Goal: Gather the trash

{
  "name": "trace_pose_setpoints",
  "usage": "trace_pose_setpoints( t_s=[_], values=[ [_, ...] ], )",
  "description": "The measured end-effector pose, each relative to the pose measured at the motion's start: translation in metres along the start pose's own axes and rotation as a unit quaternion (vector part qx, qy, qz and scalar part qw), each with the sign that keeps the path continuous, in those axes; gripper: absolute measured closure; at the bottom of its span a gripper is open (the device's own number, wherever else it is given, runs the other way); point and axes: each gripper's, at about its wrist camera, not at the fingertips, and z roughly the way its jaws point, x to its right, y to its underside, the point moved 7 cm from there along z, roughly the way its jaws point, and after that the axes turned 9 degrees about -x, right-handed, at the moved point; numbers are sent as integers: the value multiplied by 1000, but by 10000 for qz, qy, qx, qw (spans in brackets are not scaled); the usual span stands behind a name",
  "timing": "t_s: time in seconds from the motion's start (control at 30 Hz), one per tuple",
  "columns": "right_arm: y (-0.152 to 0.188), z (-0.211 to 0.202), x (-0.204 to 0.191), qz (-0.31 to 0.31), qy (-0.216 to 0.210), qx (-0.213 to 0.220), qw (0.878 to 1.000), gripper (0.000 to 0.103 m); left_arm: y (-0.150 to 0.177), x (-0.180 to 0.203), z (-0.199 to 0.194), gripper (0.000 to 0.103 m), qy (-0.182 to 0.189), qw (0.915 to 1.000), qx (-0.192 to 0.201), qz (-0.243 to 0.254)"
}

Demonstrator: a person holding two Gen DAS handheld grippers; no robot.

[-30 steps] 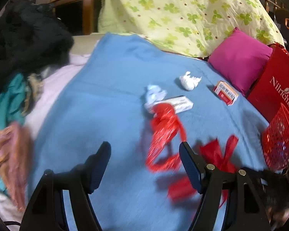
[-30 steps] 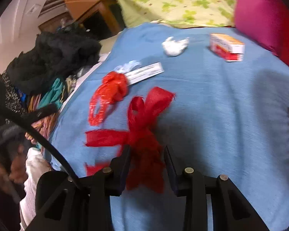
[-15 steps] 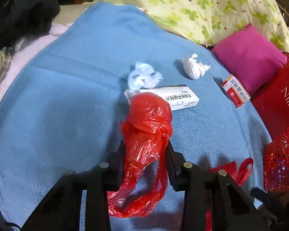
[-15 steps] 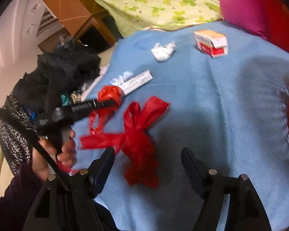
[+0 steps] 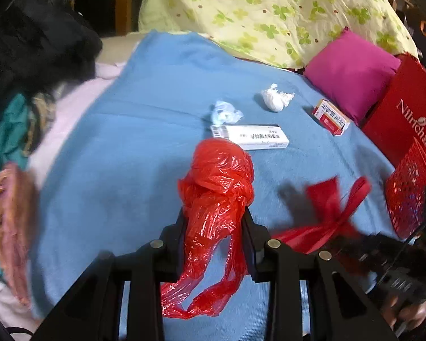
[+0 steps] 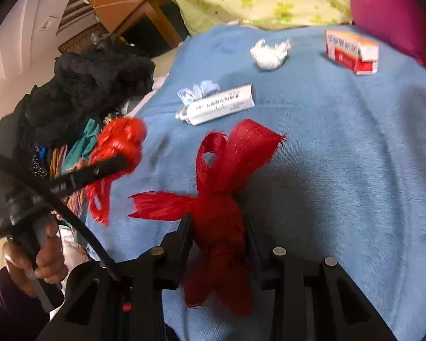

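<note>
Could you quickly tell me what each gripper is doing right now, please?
Left gripper: closed on the red plastic bag.
Right gripper: jaws have just been closing, now gripping the red ribbon bow.

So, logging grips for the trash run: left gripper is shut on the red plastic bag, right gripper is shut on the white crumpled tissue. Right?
Not quite. In the right wrist view the right gripper is shut on the red ribbon bow; the white crumpled tissue lies untouched on the blue blanket. The left gripper does grip the red plastic bag.

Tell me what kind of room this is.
Probably a bedroom: a bed under a blue fleece blanket, a green clover-print quilt heaped behind it, a magenta cushion alongside.
</note>
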Motion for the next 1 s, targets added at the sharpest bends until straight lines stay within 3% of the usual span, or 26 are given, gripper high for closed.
trace_pose_setpoints(
  t_s=[0.4,0.7,1.0],
  values=[
    [7,-131,-16,-151,328,1280,9911,65,19,45,-84,68,-148,9972,553,479],
    [19,-229,-21,-74,637,2227,9728,65,25,82,-144,68,-45,9915,1003,833],
    [31,-297,-18,-41,845,2813,9559,65,23,103,-175,68,-356,9865,1240,1010]
  ],
)
